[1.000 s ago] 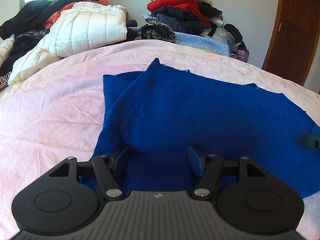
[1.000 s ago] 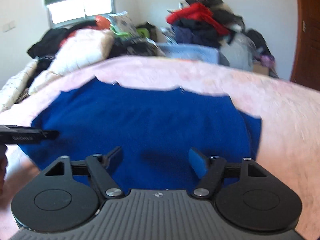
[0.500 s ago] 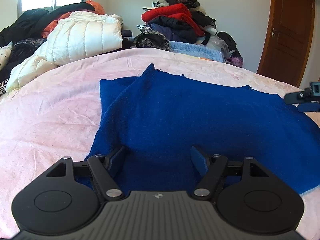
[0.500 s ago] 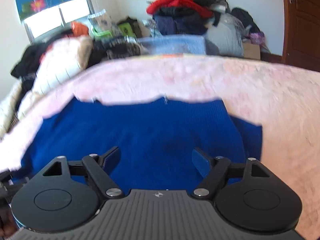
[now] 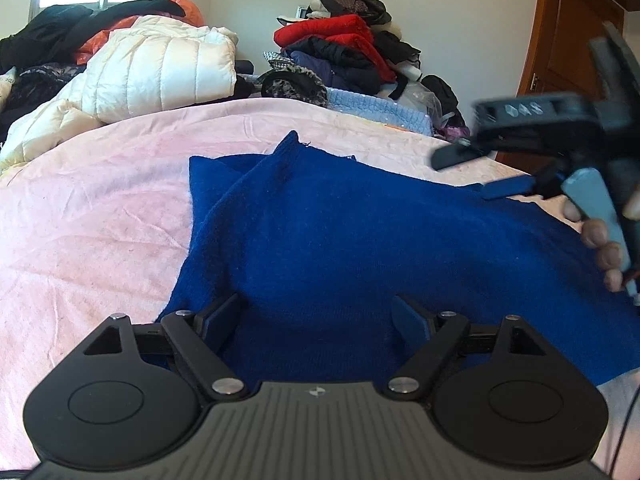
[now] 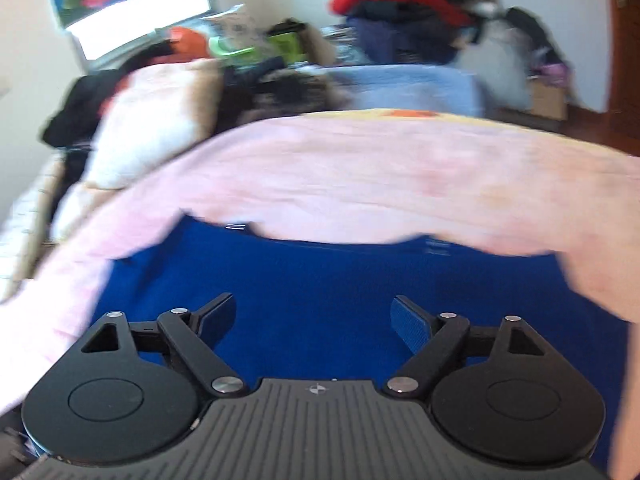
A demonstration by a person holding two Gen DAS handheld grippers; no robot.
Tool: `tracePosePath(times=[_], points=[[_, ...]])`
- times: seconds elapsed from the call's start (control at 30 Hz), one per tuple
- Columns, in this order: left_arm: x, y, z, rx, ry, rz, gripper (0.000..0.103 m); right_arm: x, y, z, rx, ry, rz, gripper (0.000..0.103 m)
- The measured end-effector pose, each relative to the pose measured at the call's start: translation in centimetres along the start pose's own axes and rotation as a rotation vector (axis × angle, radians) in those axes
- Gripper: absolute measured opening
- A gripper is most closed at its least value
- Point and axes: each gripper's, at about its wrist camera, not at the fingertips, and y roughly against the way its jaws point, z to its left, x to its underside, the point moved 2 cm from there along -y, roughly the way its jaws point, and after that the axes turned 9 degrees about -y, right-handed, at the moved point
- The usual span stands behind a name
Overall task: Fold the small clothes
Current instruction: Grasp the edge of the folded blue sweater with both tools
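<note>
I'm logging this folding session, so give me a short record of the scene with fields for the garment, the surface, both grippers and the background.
garment: blue knit garment, lying flat, a flap folded over at its left end
surface: pink bed cover
left gripper: open, just widened, over the near hem, holding nothing
right gripper: open, just widened, over the garment, holding nothing
background: white puffer jacket, heap of clothes, wooden door

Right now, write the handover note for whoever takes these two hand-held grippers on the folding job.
Left hand-held gripper: open, nothing between the fingers, low over the near edge of the blue knit garment; its jaws have just been opening.
Right hand-held gripper: open, empty, above the garment's right side; jaws also just opening.
Garment: lies spread on the pink bedcover, with the left sleeve folded in over the body.
Done: sleeves look tucked in.
Left: probably fold the body over and square it up.
</note>
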Motion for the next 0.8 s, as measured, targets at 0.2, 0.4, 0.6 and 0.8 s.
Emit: tracePosePath(times=[0.2, 0.4, 0.6, 0.8], points=[[0.1, 0.0, 0.3, 0.013, 0.011, -0.004, 0.085, 0.3, -9.0, 8.4, -0.023, 0.136, 0.166, 0.1], [0.1, 0.3, 0.6, 0.02, 0.023, -0.016, 0.085, 1.1, -8.3, 9.5, 0.047, 0.226, 0.146, 0.09], [2.0, 5.3, 3.3, 0.038, 0.256, -0.061, 0.086, 3.0, 2.7, 3.4, -0.109, -0.012, -0.14, 0.098], [4.3, 6.1, 7.8, 0.119, 0.674, -0.018, 0.085, 9.7, 5.1, -1.5, 0.082, 0.007, -0.196, 0.1]])
